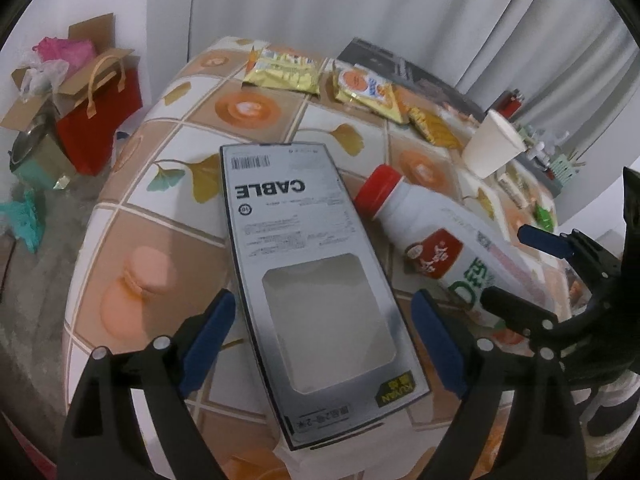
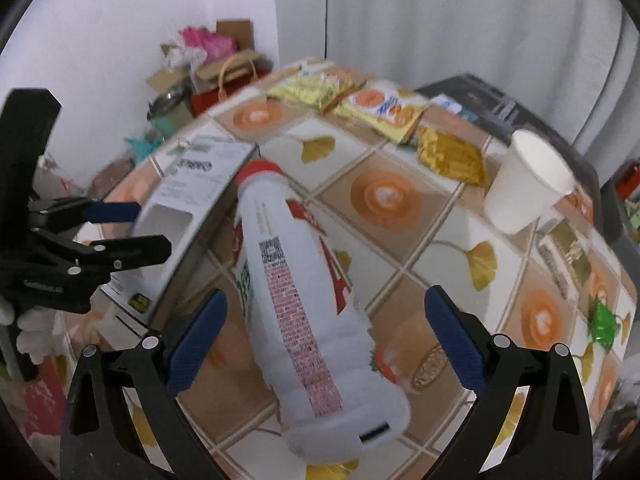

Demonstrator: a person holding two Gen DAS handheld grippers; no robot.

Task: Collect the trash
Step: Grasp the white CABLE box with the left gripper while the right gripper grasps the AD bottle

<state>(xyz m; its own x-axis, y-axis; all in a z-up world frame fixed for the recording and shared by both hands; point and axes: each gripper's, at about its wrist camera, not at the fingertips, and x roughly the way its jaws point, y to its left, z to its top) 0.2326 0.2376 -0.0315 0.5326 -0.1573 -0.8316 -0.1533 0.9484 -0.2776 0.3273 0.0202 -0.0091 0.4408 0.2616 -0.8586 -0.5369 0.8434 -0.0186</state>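
1. The left gripper [image 1: 324, 344] has its fingers spread wide on both sides of the cable box [image 1: 308, 276]. The blue pads stand beside the long edges of the box; contact cannot be confirmed, and the box lies flat on the table [image 1: 132, 240], so it is judged not yet gripped.

2. The right gripper [image 2: 324, 340] is also wide open. The white bottle [image 2: 304, 300] with a red cap lies on its side between the fingers, with a clear gap on each side, so nothing is held.

3. The box is at the near left of the table, and the bottle lies just to its right. It cannot be told whether the two touch.

4. Other trash is on the table: a yellow snack wrapper [image 1: 282, 72] and an orange-and-white wrapper [image 1: 368, 90] at the far side, a gold wrapper [image 1: 436, 130] near them, a paper cup [image 1: 494, 144] at the far right, and a small green wrapper [image 2: 602, 322] at the right edge.

5. No bin or bag for the trash can be identified with certainty; only a cardboard box [image 1: 52, 88] and a red bag [image 1: 100, 120] stand on the floor at the far left.

6. As a judgement, the task is at an early stage: two items are lined up for grasping, and every visible piece of trash on the table remains to be collected.
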